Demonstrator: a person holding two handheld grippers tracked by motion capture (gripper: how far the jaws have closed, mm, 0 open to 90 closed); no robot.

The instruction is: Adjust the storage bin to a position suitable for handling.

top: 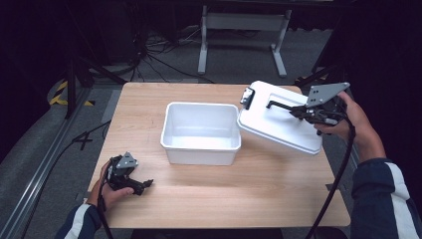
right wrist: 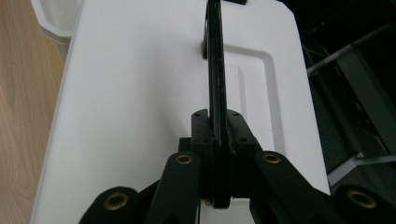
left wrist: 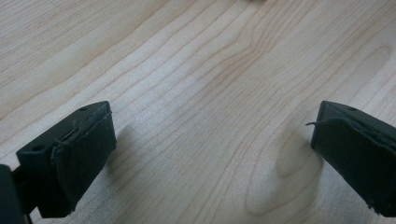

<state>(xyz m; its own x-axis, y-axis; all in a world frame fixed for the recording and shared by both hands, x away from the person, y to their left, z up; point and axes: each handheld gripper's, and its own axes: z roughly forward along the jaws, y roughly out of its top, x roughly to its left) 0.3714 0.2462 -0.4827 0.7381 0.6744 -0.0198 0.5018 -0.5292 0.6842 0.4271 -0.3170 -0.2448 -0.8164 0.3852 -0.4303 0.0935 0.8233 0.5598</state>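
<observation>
We hold the lid (top: 278, 122) by its black handle (right wrist: 215, 70) with the right gripper (top: 311, 112), jaws clamped flat on the handle bar. The lid hangs tilted over the table's (top: 249, 194) right side, its lower left edge at or just beside the right rim of the open bin (top: 201, 132); we cannot tell whether they touch. The bin stands near the table's middle and looks empty.

We judge the lid to be light, stiff moulded plastic with a smooth, probably slippery surface. The handle is the sound grip point. It is narrow, so we expect the lid to swing about it; a grip near mid-handle should limit that.

The left gripper (top: 130, 178) rests low at the table's near left, jaws wide apart, holding nothing.
</observation>
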